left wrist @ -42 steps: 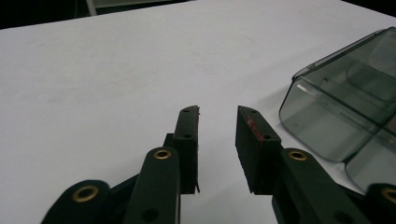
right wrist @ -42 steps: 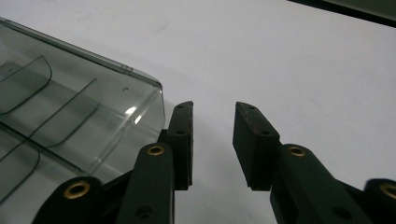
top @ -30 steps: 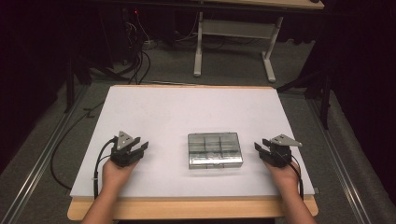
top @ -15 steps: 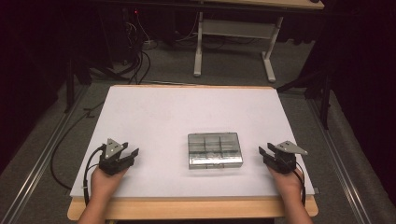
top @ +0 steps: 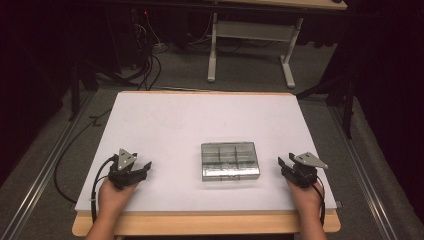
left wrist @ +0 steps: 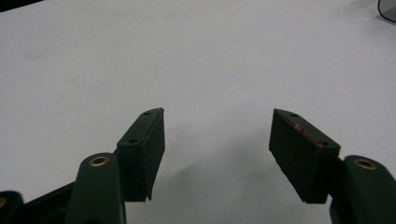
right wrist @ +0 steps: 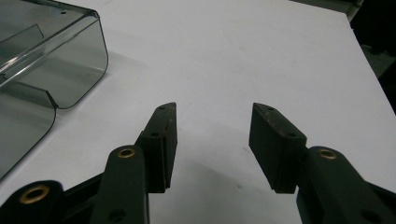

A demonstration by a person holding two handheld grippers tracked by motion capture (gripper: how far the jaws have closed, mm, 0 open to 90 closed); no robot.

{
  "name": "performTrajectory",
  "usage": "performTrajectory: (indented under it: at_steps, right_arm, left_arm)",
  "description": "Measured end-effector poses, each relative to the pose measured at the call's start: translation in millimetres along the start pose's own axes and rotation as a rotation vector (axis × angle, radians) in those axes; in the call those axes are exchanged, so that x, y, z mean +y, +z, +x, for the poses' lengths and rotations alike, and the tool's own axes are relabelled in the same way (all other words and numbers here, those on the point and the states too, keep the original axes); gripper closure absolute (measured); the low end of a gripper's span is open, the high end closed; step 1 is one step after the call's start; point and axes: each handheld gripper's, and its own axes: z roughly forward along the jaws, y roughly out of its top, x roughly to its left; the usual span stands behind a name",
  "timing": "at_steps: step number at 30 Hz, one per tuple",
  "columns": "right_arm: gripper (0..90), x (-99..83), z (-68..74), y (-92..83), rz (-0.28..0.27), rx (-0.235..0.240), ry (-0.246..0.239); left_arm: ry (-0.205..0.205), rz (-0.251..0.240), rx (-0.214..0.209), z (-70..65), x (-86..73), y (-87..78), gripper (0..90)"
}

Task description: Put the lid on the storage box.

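While both my tools rest apart, one clear box (top: 230, 161), lidded and partitioned, lies between them: left gripper (top: 145, 167) wide, nothing between; right gripper (top: 282, 165) likewise, both just opening.

1. A white table top (top: 165, 125) takes up the middle of the high view; its near edge is a strip of light wood (top: 210, 223).
2. A grey carpeted floor (top: 175, 75) lies around and beyond the table.
3. Black cables (top: 145, 62) lie tangled on the floor past the table's far left corner.
4. Another black cable (top: 75, 145) runs across the floor left of the table.
5. A metal rail (top: 37, 177) runs along the floor on the left, and a second rail (top: 362, 170) on the right.
6. A pale metal desk frame (top: 250, 47) with two legs and long feet stands on the floor behind the table.
7. The far background is dark.
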Motion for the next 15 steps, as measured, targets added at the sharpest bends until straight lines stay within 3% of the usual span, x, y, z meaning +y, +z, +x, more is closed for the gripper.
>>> performTrajectory:
  at_steps: [15]
  right_arm:
    - [51.3,0.4,0.7,1.3,0.013,0.000,-0.010]
  left_arm:
    - [0.010,-0.004,0.007,-1.3,-0.2,-0.3,36.0]
